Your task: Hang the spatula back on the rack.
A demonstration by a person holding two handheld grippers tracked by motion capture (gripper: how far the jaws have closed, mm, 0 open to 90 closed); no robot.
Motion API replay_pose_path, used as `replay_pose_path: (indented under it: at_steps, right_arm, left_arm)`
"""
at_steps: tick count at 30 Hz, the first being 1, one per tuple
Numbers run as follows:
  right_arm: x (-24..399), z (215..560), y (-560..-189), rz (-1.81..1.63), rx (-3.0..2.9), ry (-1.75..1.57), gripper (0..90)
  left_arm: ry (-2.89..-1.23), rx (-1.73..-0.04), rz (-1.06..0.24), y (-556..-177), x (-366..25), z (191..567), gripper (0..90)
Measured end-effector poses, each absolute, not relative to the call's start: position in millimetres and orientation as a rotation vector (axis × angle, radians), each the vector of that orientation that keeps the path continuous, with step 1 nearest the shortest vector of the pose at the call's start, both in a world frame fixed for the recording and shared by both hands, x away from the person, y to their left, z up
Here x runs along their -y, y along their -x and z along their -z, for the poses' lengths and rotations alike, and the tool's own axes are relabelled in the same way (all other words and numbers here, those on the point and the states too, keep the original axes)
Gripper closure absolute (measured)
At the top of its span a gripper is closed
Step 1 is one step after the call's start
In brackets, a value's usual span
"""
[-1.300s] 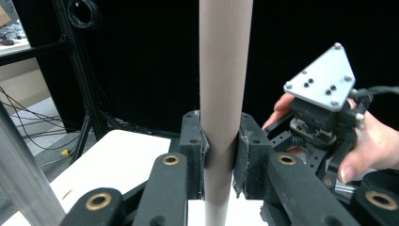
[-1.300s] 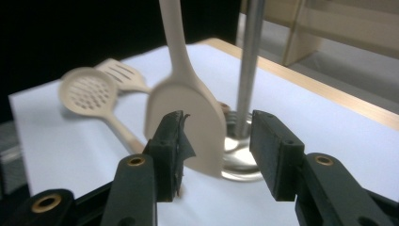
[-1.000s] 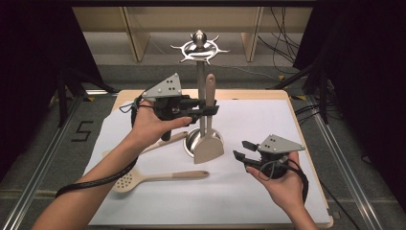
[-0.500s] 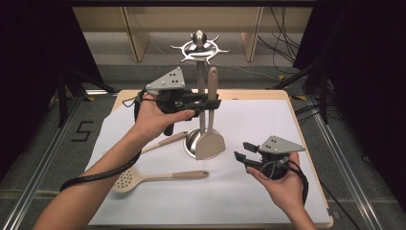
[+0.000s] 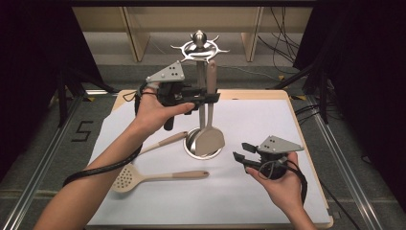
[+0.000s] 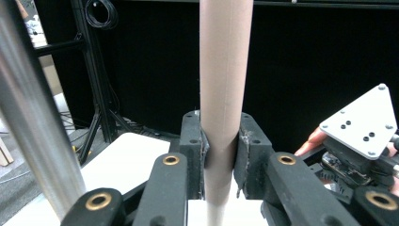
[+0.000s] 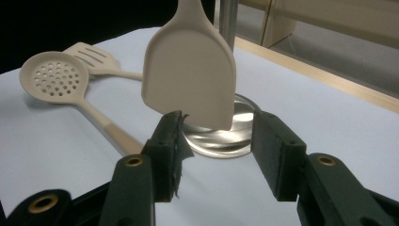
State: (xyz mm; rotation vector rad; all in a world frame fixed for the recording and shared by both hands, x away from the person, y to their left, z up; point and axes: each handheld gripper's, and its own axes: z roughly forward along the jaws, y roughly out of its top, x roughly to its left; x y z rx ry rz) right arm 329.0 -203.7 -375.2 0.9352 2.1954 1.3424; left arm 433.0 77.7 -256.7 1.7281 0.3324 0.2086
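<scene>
Item 1. My left gripper (image 5: 210, 97), raised above the table (image 5: 268, 96), beside the post of the utensil stand. Its jaws are closed tight on the brown handle of the solid spatula (image 5: 208, 139); in the left gripper view the handle (image 6: 221, 94) runs upright between the pads, pinched on both sides.

Item 2. Solid spatula, cream blade, brown handle. Hangs upright from my left gripper, blade down, off the table. From above the blade lies over the stand's round base; in the right gripper view the blade (image 7: 190, 66) hangs just in front of the base. Whether it touches the base I cannot tell.

Item 3. Utensil stand (image 5: 198, 45), polished metal: round base (image 5: 191, 149) on the table, upright post, crown of hooks at the top. The post (image 6: 33, 117) shows at the left of the left gripper view, near the held handle.

Item 4. My right gripper (image 5: 241, 151), held low over the right part of the table in my right hand (image 5: 280, 184). Jaws parted wide, nothing between them; they face the stand's base.

Item 5. Perforated spoon (image 5: 158, 177), flat on the table, left of centre, bowl to the left.

Item 6. Slotted turner (image 7: 91, 56), lying on the table just beyond the perforated spoon; its handle (image 5: 165, 142) reaches toward the stand's base.

Item 7. White sheet (image 5: 268, 124) covering the table top.
</scene>
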Motion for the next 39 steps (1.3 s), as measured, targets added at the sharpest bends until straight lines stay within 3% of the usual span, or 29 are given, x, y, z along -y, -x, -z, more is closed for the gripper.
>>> replay_pose_path:
  at_steps: [25,31,39]
  right_arm:
    - [203,379,-331,-1.319,-2.236,-0.949,54.2]
    - [203,380,-331,-1.315,-2.241,-0.940,54.0]
    - [203,382,-332,-1.315,-2.243,-0.924,53.3]
  left_arm:
    - [-1.713,-0.377,-0.168,-443,-85,266,75.3]
    - [-1.726,-0.339,-0.221,-450,-90,268,75.2]
    - [-1.702,-0.407,-0.191,-445,-91,271,74.6]
